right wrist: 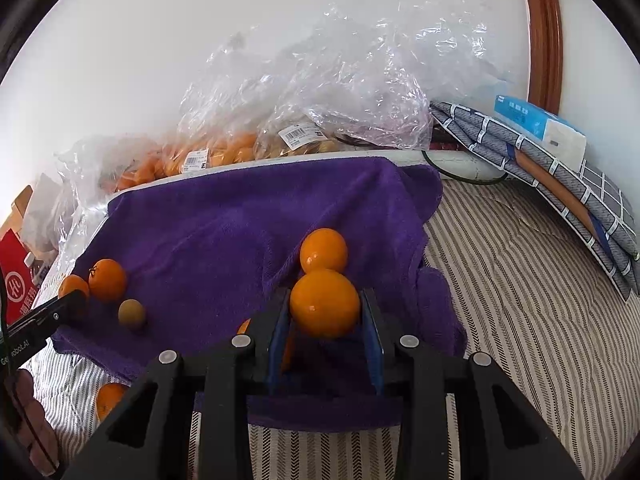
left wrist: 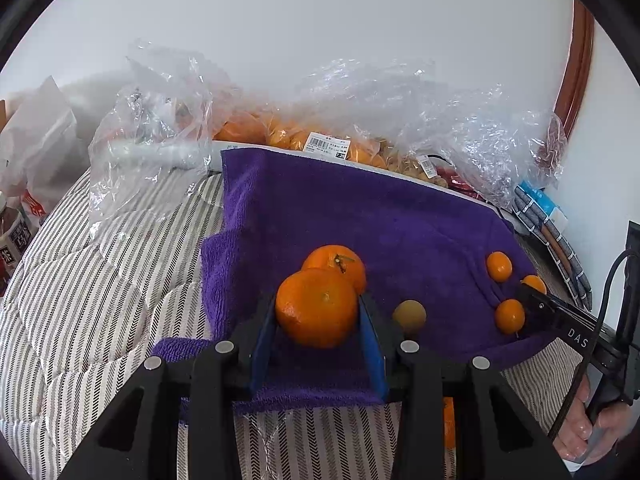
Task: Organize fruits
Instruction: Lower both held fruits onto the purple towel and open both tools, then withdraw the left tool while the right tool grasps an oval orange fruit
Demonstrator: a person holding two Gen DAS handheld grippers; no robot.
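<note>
On the purple towel point(left wrist: 360, 216), the left claw point(left wrist: 318, 316) is gripping a mandarin point(left wrist: 316, 307) just before another mandarin point(left wrist: 336, 262), while the right claw point(right wrist: 324, 312) is gripping a small orange point(right wrist: 324, 303) toward the towel's right edge.

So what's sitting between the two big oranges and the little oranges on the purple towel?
One small brownish round fruit lies on the purple towel between the big oranges and the little oranges. The left wrist view shows it best.
</note>
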